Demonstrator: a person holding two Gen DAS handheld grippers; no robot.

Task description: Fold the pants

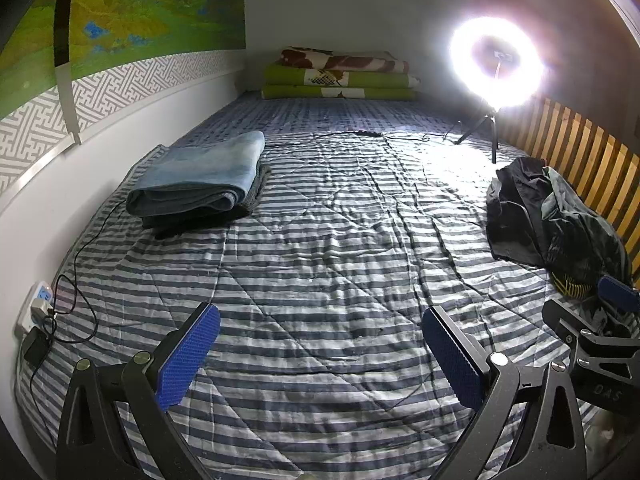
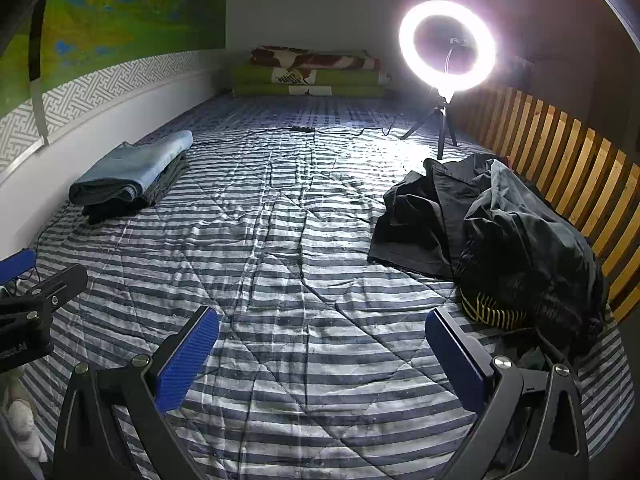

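Observation:
A heap of dark, unfolded pants (image 2: 492,224) lies crumpled at the right side of the bed, against the wooden slat rail; the same heap (image 1: 552,220) shows at the right of the left wrist view. A stack of folded pants (image 1: 200,180) with light blue jeans on top rests at the left near the wall, and appears as the stack (image 2: 128,176) in the right wrist view. My left gripper (image 1: 320,352) hovers open over the bare striped quilt. My right gripper (image 2: 322,354) is also open and holds nothing, with the dark heap just beyond its right finger.
A lit ring light (image 2: 446,46) on a small tripod stands at the back right, its cable (image 1: 344,134) running across the quilt. Folded blankets (image 1: 340,76) are stacked at the head wall. A power strip (image 1: 38,308) with plugs lies at the left edge.

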